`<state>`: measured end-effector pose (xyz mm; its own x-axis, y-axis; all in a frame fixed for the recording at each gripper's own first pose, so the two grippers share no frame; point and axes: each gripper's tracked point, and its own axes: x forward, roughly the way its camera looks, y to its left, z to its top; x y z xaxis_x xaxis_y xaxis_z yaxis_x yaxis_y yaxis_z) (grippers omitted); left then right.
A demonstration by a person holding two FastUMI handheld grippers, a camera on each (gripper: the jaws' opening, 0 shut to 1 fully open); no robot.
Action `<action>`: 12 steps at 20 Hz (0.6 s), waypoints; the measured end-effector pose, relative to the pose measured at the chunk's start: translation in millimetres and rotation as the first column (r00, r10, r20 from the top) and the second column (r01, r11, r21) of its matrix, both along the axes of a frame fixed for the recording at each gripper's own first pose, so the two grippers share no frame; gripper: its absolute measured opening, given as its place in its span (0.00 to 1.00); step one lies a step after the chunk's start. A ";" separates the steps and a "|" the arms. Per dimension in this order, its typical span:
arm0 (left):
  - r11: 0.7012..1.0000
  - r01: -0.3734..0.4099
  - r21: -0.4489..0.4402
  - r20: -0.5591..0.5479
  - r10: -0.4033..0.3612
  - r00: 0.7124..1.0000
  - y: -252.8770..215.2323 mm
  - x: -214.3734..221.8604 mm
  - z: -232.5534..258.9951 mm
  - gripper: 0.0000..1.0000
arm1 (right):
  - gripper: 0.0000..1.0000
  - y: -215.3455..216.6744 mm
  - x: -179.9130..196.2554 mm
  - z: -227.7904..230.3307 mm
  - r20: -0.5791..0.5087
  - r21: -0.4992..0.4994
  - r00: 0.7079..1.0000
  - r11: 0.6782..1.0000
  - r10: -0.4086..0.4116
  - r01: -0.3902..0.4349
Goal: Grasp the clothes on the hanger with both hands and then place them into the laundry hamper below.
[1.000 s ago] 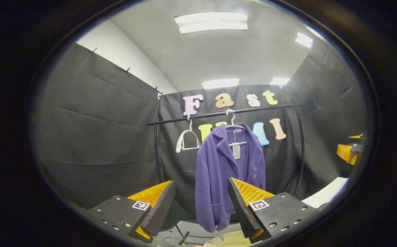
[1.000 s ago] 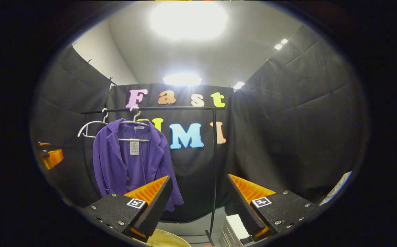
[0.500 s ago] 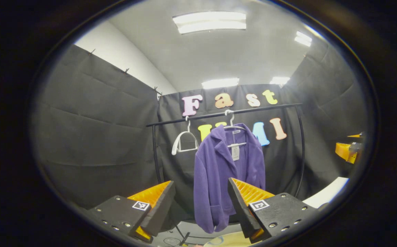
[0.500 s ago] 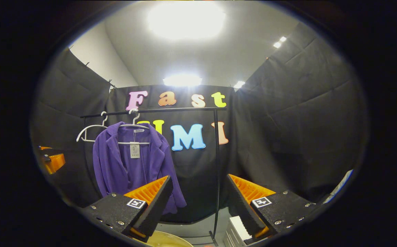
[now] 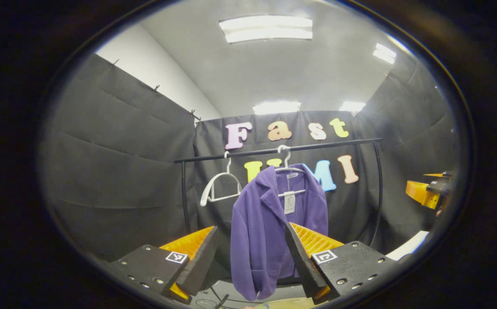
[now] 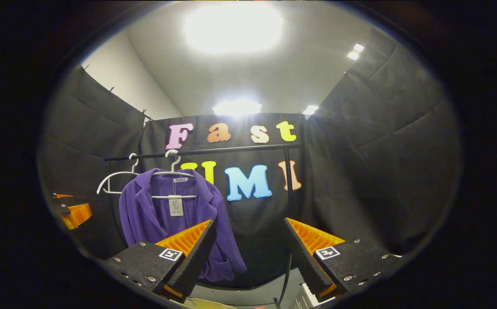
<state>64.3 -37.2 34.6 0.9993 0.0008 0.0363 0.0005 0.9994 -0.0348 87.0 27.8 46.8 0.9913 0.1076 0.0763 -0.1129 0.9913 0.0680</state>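
Observation:
A purple jacket (image 5: 270,223) (image 6: 154,214) hangs on a white hanger (image 5: 289,169) (image 6: 174,172) from a black rail (image 5: 274,150) (image 6: 205,151). In the left gripper view my left gripper (image 5: 252,251) is open, well short of the jacket, which appears between its fingers. In the right gripper view my right gripper (image 6: 248,244) is open with nothing between its fingers; the jacket hangs to its left, partly behind the left finger. A sliver of the pale hamper rim (image 5: 287,304) (image 6: 207,304) shows at the bottom edge. The left gripper (image 6: 72,212) appears far left there, the right gripper (image 5: 426,191) far right.
An empty white hanger (image 5: 220,189) (image 6: 117,180) hangs left of the jacket on the same rail. The rack's black uprights (image 5: 379,193) (image 6: 289,189) stand at its ends. Black cloth walls enclose the booth on three sides. A white object (image 5: 411,251) lies low on the right.
Both views have tilted upward a little, so the rail and jacket sit lower in frame. The jacket looks slightly larger in both. Both grippers stay open.

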 end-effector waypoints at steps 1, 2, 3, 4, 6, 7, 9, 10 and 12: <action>1.000 -0.003 -0.005 0.002 0.003 1.000 -1.3 5.8 2.7 0.87 | 0.96 2.5 7.4 2.9 0.007 0.000 1.000 1.000 0.010 -0.010; 1.000 -0.007 -0.009 0.002 0.007 1.000 -2.7 13.0 4.2 0.86 | 0.96 5.7 14.6 4.7 0.010 -0.002 1.000 1.000 0.020 -0.020; 1.000 -0.010 -0.013 0.003 0.010 1.000 -4.6 18.4 7.6 0.86 | 0.96 7.5 21.7 7.0 0.015 -0.001 0.999 1.000 0.029 -0.029; 1.000 -0.013 -0.017 0.006 0.013 1.000 -7.4 22.6 10.3 0.87 | 0.96 9.6 28.3 8.2 0.017 0.002 0.999 0.999 0.039 -0.039; 1.000 -0.009 -0.026 0.015 0.009 1.000 -13.6 34.9 16.8 0.86 | 0.96 15.1 39.7 10.4 0.017 0.015 0.998 0.998 0.062 -0.062; 0.999 -0.001 -0.033 0.019 0.002 1.000 -19.1 41.4 19.8 0.86 | 0.96 19.1 46.4 10.5 0.016 0.021 0.997 0.997 0.074 -0.074; 0.999 0.004 -0.042 0.020 -0.004 1.000 -28.0 57.4 19.5 0.89 | 0.96 26.0 58.5 7.4 0.007 0.033 0.995 0.995 0.098 -0.099; 0.999 0.008 -0.044 0.018 -0.007 1.000 -33.3 64.6 19.4 0.89 | 0.96 30.3 64.9 6.0 0.002 0.042 0.994 0.993 0.110 -0.110; 0.999 0.012 -0.037 0.010 -0.012 1.000 -43.4 78.9 15.9 0.89 | 0.96 39.6 76.1 5.1 -0.002 0.060 0.991 0.989 0.135 -0.134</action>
<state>143.2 -80.6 50.5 0.9989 -0.0095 0.0467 0.0128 0.9973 -0.0720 163.1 67.4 51.9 0.9685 0.2356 0.0808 -0.2445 0.9612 0.1281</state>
